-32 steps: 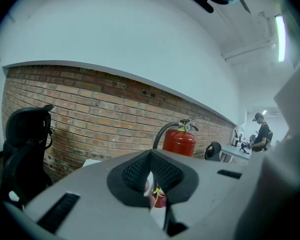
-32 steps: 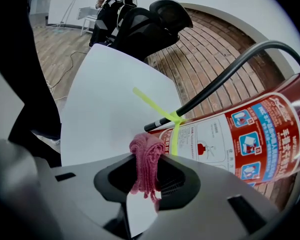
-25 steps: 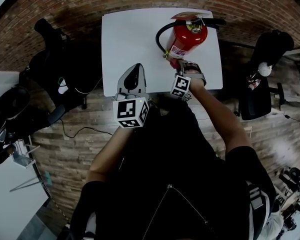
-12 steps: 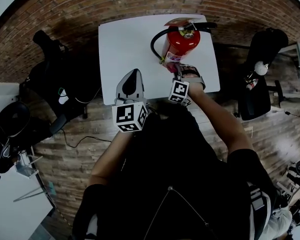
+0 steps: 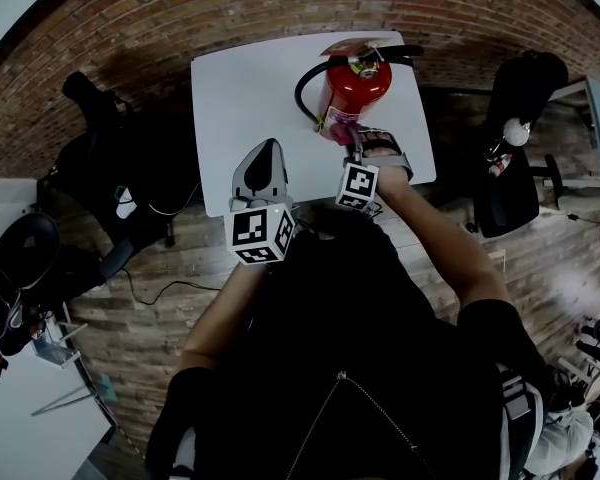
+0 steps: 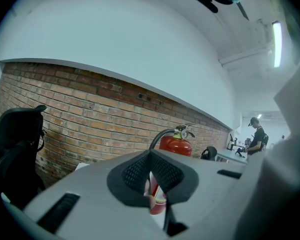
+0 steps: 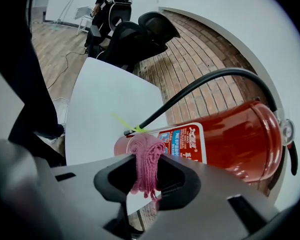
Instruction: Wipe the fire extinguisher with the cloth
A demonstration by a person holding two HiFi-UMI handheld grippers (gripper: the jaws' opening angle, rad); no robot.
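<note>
Pinching the cloth (image 7: 146, 153), the right gripper (image 7: 148, 173) seemingly touches the upright, valve-up fire extinguisher (image 7: 232, 134); left gripper (image 6: 152, 180) closed.

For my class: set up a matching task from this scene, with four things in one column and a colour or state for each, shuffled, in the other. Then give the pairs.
Things:
1. fire extinguisher
2. cloth
3. left gripper
4. hose

Descriptions:
A. black, curving beside the red cylinder
B. pink, pinched in the right gripper
C. red, upright on the white table
D. shut, holding nothing

Pairs: 1-C, 2-B, 3-D, 4-A
</note>
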